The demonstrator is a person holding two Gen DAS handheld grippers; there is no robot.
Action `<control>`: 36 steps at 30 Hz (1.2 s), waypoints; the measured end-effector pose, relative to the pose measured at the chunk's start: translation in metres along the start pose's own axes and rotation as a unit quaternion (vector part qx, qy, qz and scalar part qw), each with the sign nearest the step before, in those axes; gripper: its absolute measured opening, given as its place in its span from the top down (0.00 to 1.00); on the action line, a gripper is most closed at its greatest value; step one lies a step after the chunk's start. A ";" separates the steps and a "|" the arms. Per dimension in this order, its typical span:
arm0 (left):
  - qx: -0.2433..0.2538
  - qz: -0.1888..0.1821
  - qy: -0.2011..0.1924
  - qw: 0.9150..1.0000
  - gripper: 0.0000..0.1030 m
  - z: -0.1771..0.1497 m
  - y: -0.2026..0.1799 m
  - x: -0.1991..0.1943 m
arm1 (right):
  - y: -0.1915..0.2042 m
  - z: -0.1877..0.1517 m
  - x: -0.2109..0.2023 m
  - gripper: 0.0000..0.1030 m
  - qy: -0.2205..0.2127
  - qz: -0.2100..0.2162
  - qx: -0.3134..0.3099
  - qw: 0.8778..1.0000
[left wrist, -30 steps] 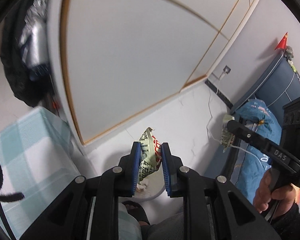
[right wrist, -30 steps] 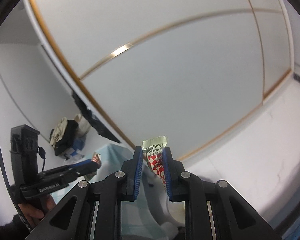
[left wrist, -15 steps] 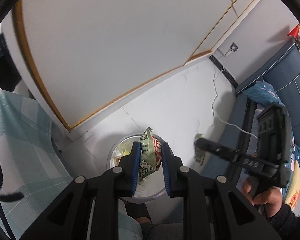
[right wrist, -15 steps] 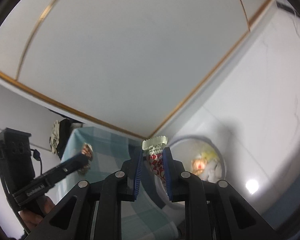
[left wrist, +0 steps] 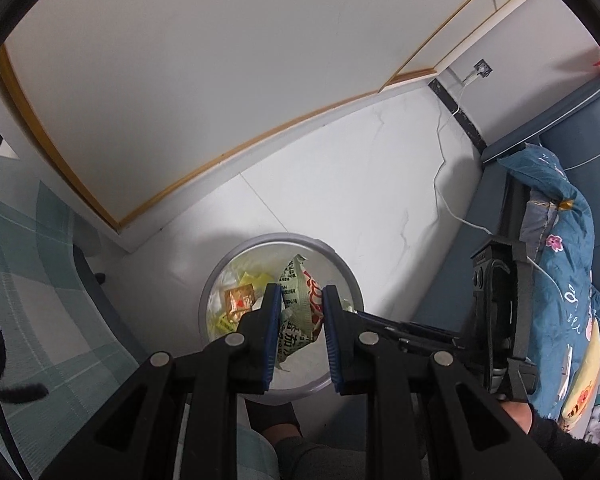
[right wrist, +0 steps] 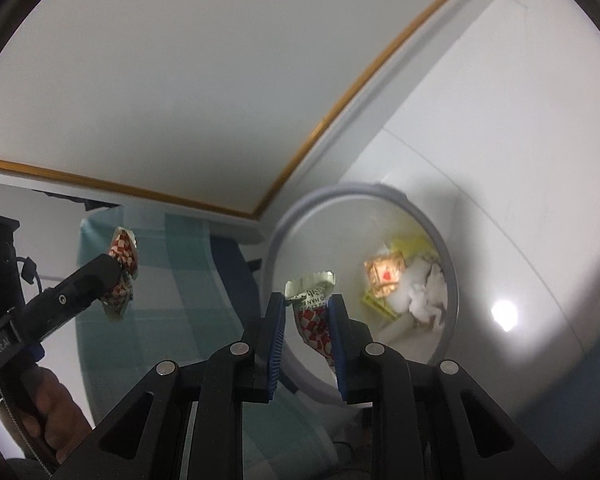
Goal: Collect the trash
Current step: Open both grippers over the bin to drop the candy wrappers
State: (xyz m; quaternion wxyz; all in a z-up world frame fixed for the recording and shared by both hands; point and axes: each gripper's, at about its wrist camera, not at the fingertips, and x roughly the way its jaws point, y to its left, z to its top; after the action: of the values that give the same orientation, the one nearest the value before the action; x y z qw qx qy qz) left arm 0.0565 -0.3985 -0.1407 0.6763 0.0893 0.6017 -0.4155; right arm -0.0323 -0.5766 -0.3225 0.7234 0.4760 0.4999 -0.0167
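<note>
Above the round grey trash bin (left wrist: 342, 268), the left gripper (left wrist: 300, 312) pinches a crumpled green-and-white snack wrapper (left wrist: 296, 312) between its blue pads. The right gripper (right wrist: 306, 320) clamps a red-checkered wrapper (right wrist: 314, 316) over the bin's near rim. Inside the bin lie an orange packet (right wrist: 384, 274), yellow scraps and white tissue (right wrist: 426, 292). Beside the bin hangs a teal checked cloth (left wrist: 24, 264).

White tiled floor (left wrist: 340, 184) with a round bin

The grey-rimmed trash bin (left wrist: 342, 264) stands on the floor near the gold-trimmed white panel (left wrist: 220, 80); a white cable (left wrist: 440, 184) trails across the tiles beyond the bin, toward the wall socket (left wrist: 482, 68).
</note>
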 end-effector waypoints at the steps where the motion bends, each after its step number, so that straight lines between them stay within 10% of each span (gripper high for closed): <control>1: -0.003 -0.001 0.003 1.000 0.84 0.000 0.001 0.002 | -0.003 -0.003 0.002 0.78 0.003 -0.001 0.002 1.000; 12: -0.031 -0.004 0.032 0.999 0.84 -0.001 0.001 0.019 | -0.026 -0.008 -0.015 0.75 -0.001 -0.006 0.026 1.000; 24: -0.034 0.007 0.068 0.997 0.84 -0.002 -0.012 0.045 | -0.040 -0.009 -0.083 0.36 -0.065 -0.050 0.031 0.996; 36: -0.046 0.003 0.124 0.991 0.84 -0.008 -0.010 0.067 | -0.044 -0.015 -0.080 0.32 -0.059 -0.036 0.041 0.997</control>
State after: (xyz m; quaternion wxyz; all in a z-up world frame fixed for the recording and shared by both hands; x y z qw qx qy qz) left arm 0.0392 -0.4302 -0.1990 0.6011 0.1110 0.6993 -0.3706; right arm -0.1046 -0.6266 -0.2939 0.7306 0.4847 0.4722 -0.0913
